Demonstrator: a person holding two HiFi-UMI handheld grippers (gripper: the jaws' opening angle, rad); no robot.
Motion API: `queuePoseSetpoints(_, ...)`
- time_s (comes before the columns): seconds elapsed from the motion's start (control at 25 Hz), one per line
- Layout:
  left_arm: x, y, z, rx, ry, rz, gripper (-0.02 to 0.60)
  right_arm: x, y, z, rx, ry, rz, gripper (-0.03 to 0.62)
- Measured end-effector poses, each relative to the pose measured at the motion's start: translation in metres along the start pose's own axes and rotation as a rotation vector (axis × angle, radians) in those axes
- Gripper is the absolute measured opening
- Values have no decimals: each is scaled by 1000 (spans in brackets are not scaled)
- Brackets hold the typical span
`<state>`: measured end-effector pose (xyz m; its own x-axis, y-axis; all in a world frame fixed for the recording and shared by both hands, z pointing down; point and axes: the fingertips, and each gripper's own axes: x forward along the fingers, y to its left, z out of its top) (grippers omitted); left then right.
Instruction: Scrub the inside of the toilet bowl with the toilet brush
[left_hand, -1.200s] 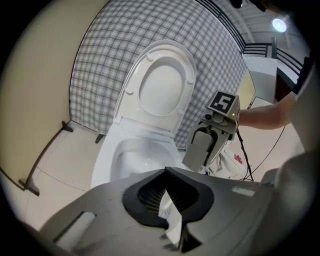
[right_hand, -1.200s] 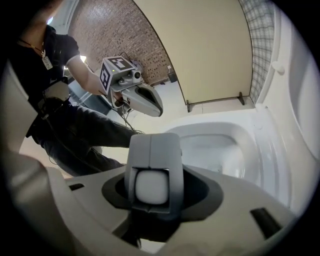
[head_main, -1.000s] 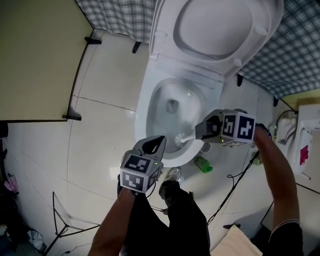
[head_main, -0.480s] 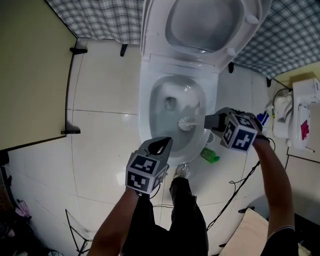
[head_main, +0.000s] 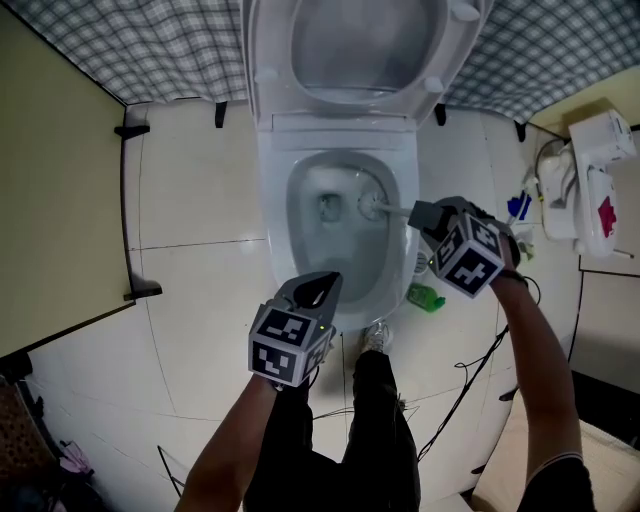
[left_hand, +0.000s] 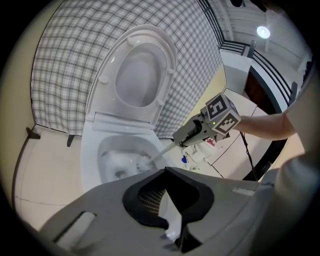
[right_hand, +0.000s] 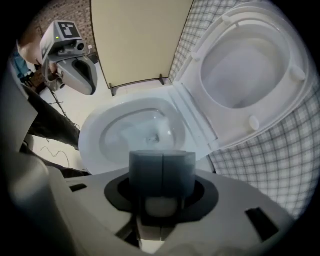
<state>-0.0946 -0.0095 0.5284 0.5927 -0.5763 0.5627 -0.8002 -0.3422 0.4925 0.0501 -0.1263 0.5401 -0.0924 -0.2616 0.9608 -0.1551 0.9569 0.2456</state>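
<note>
— Currently, what takes up most of the field?
— The tiled floor (head_main: 200, 200), white, is bounded at the top by a checked wall (head_main: 150, 50) and at the left by a beige partition panel (head_main: 50, 200). The toilet bowl (head_main: 272, 240) stands at the centre. Its seat and lid (head_main: 360, 40) are raised against the wall.

— Where is the toilet brush?
— The toilet brush (head_main: 375, 208) is inside the bowl. Its white bristle head sits at the right inner wall, just beside the drain opening. The shaft runs out over the right rim to the right gripper.

— State of the right gripper?
— The right gripper (head_main: 420, 213) points steeply down at the right side of the bowl. Its jaws have just been closing and are clamped on the brush handle, which fills the gap between them.

— And the left gripper?
— The left gripper (head_main: 328, 282) hangs over the front rim of the bowl, well apart from the brush. Its jaw tips meet and nothing is between them.

— Smaller items?
— A green bottle (head_main: 427, 297) lies on the floor just beside the bowl's right front, below the right gripper. A black cable (head_main: 465, 385) trails across the floor near it.
</note>
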Motion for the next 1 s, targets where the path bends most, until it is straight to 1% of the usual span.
queuePoseSetpoints(0.12,3,-2,-2,5,13,-7,8,3,-11,3,31,-6,-67,169)
queuePoseSetpoints(0.24,4,0,-1,8,15,-2,8,9,-16,10,59,-37,-97,169)
queuePoseSetpoints(0.32,4,2,3,7,9,6,8,13,-19,14,100,-68,-104,169)
queuePoseSetpoints(0.4,5,5,2,6,11,12,8,16,-22,20,147,-99,-99,169)
queuePoseSetpoints(0.6,5,8,7,2,-1,26,8,23,-30,37,222,-171,-71,169)
queuePoseSetpoints(0.84,-3,19,7,-11,-14,60,8,29,-28,73,324,-286,-30,169)
queuePoseSetpoints(0.92,-5,21,6,-16,-15,69,8,29,-26,84,345,-326,-11,169)
queuePoseSetpoints(1.0,-6,22,4,-21,-16,75,8,30,-21,94,343,-355,8,169)
